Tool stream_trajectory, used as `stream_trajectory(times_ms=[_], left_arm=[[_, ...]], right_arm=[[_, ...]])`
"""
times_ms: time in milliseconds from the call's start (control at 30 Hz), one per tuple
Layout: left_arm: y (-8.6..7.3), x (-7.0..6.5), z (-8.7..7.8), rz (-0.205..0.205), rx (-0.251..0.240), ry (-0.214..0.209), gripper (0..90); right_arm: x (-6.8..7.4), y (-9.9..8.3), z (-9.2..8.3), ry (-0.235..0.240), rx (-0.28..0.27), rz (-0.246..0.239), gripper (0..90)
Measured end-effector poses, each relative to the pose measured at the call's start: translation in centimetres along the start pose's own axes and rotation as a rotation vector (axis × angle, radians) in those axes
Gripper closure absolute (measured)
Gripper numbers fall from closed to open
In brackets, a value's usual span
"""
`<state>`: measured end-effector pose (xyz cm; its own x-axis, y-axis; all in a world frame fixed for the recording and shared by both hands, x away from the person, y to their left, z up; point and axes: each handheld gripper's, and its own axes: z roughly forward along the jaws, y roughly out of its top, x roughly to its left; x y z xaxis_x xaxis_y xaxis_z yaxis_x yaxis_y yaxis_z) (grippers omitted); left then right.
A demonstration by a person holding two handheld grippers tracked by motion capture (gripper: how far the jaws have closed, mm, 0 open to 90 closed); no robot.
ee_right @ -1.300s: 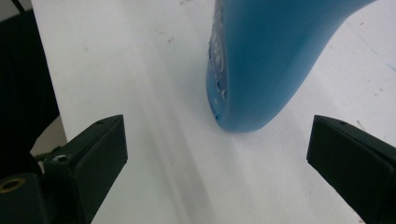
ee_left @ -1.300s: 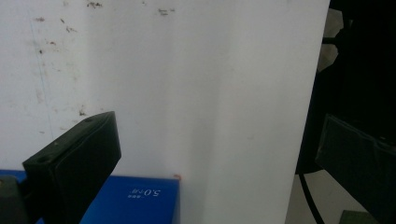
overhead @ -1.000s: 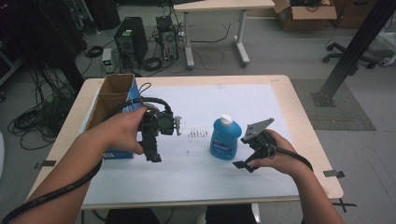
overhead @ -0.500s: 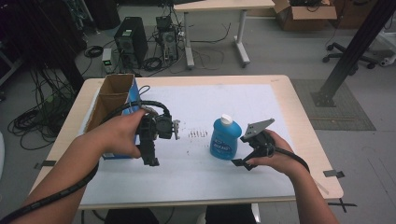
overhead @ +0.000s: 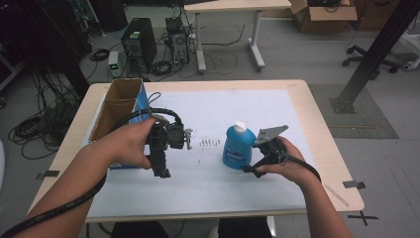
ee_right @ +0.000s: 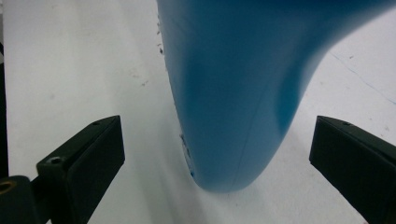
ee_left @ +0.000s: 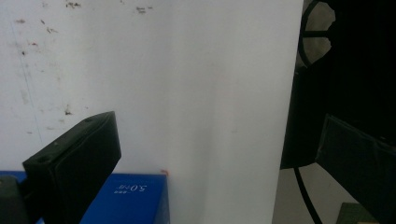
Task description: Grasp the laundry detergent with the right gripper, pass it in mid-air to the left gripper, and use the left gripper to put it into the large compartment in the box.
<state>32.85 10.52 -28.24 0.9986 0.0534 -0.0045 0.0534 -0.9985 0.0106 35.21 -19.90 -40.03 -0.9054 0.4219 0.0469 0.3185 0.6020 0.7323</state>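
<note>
Two claws: both held by a person over one surface, one bottle between the right claw's jaws.
Surface (overhead: pixel 307 124): a pale wood top, rectangular with rounded corners, most of it covered by a smooth white sheet (overhead: pixel 223 178).
White sheet: matte, flat, marked with small dark specks near its middle.
Cardboard box (overhead: pixel 119 104): brown, open at the top, long and narrow, at the left edge of the surface; a blue box (ee_left: pixel 126 200) lies just beside it, with white print on its glossy face.
Bottle (overhead: pixel 238 147): blue plastic, smooth and rounded, narrowing to a white cap, with a printed label on its front; it stands upright on the white sheet, right of the middle.
Left claw (overhead: pixel 161 151): black, blocky, with a looped cable on top, held in the left hand above the sheet near the blue box; in the left gripper view its jaws are spread wide with nothing between them but bare sheet.
Right claw (overhead: pixel 255 161): black with a grey three-cornered plate on top, held in the right hand just beside the bottle; in the right gripper view its jaws are spread wide on either side of the bottle's lower body, not touching it.
</note>
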Motion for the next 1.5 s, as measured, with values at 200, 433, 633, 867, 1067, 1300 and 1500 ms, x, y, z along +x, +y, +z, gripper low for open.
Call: stream_trajectory(times_ms=[200,433,633,867,1067,1300,1500], left_arm=[[-0.1,0.1,0.0,0.0,0.002,-0.001,0.2],[-0.4,0.1,0.3,-0.009,0.003,-0.004,0.2],[-0.5,0.1,0.3,-0.004,0.008,-0.004,0.2],[-0.3,0.0,0.2,0.0,0.001,-0.005,0.2],[-0.3,0.0,0.2,0.0,0.002,-0.003,0.1],[-0.3,0.2,0.2,-0.011,0.008,0.0,0.2],[-0.4,0.2,0.1,-0.015,0.006,0.001,0.2]], right_arm=[[-0.1,0.2,0.4,0.01,-0.031,0.008,3.1],[-0.2,0.2,0.9,0.006,-0.078,0.029,3.2],[-0.2,0.1,1.4,-0.001,-0.11,0.039,2.4],[-0.3,-0.1,1.6,-0.017,-0.138,0.055,3.8],[-0.4,-0.4,1.8,-0.045,-0.167,0.077,8.2],[-0.4,-0.6,1.9,-0.055,-0.175,0.074,15.0],[-0.4,-0.7,1.9,-0.055,-0.182,0.075,17.8]])
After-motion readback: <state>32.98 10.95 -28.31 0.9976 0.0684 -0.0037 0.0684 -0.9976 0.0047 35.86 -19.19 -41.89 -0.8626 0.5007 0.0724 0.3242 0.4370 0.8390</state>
